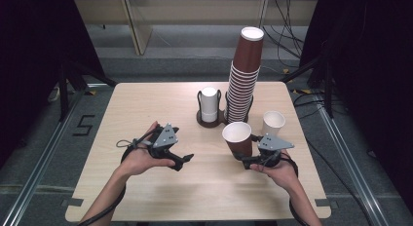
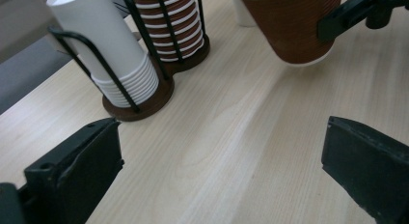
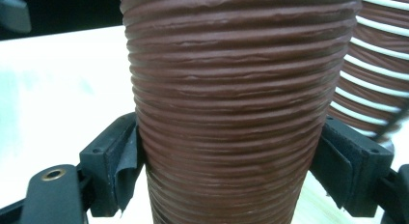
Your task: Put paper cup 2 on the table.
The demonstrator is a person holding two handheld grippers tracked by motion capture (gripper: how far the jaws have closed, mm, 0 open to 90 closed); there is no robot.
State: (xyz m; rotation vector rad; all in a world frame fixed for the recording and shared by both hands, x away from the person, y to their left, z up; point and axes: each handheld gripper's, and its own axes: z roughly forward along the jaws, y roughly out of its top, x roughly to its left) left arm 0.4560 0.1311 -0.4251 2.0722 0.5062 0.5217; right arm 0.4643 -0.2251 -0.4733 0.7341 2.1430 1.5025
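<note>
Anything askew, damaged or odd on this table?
Two things. The tall stack of brown ribbed cups in the holder leans to the right toward its top. On the right gripper, shut on a brown ribbed cup, the left pad's black lining is wrinkled and peeling loose. Nothing is spilled.

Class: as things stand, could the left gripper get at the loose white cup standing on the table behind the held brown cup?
Probably not directly. The right gripper and its brown cup sit between the open left gripper and the white cup; it must go round.
</note>
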